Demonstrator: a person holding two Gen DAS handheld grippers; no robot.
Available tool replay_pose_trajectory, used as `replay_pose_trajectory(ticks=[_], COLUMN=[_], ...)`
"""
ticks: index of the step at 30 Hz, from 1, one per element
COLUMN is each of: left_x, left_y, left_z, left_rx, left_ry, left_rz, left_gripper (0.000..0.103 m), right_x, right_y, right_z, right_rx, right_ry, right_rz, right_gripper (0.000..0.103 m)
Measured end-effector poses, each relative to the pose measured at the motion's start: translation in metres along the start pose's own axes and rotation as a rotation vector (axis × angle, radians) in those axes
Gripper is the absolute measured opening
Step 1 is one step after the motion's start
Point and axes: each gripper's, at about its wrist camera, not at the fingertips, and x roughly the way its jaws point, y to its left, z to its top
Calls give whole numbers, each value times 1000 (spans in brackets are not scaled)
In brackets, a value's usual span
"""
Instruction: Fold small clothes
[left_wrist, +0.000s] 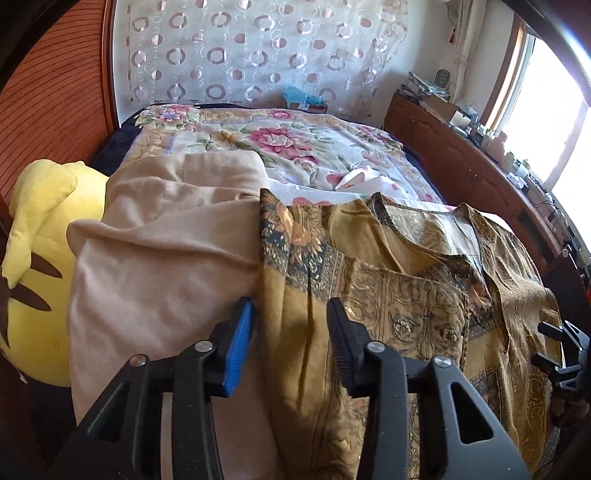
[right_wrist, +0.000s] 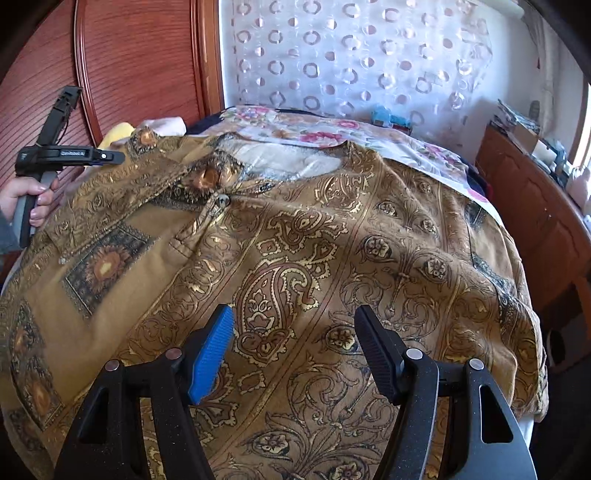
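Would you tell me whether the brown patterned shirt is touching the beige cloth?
Touching: in the left wrist view, the shirt's edge overlaps the beige cloth.

Each black claw (left_wrist: 290, 314) (right_wrist: 293, 325) has one blue pad, silver screws.

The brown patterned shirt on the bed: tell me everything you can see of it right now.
The brown patterned shirt lies spread front-up on the floral bedspread, neckline toward the headboard. The thin-looking golden-brown fabric bears paisley, scrollwork and dark flower panels, with a buttoned placket. It is wrinkled and unfolded. Its sleeve edge lies beside a beige garment. The left gripper straddles that sleeve; the right gripper hovers open above the lower front.
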Motion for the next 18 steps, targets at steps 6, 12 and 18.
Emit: replay_pose_trajectory(ticks=[6,12,18], left_x=[-4,-45,-54], left_y=[-7,-7,-2], left_z=[5,25,50], left_rx=[64,95,143], left_ry=[0,-127,-159], left_rz=[36,82,145], left_gripper=[4,2,2], right_x=[-1,-2,1], right_y=[-5,-12,-11], right_z=[2,3,8], right_rx=[32,56,38], right_ry=[30,40,46], right_rz=[8,15,8], right_gripper=[70,70,70])
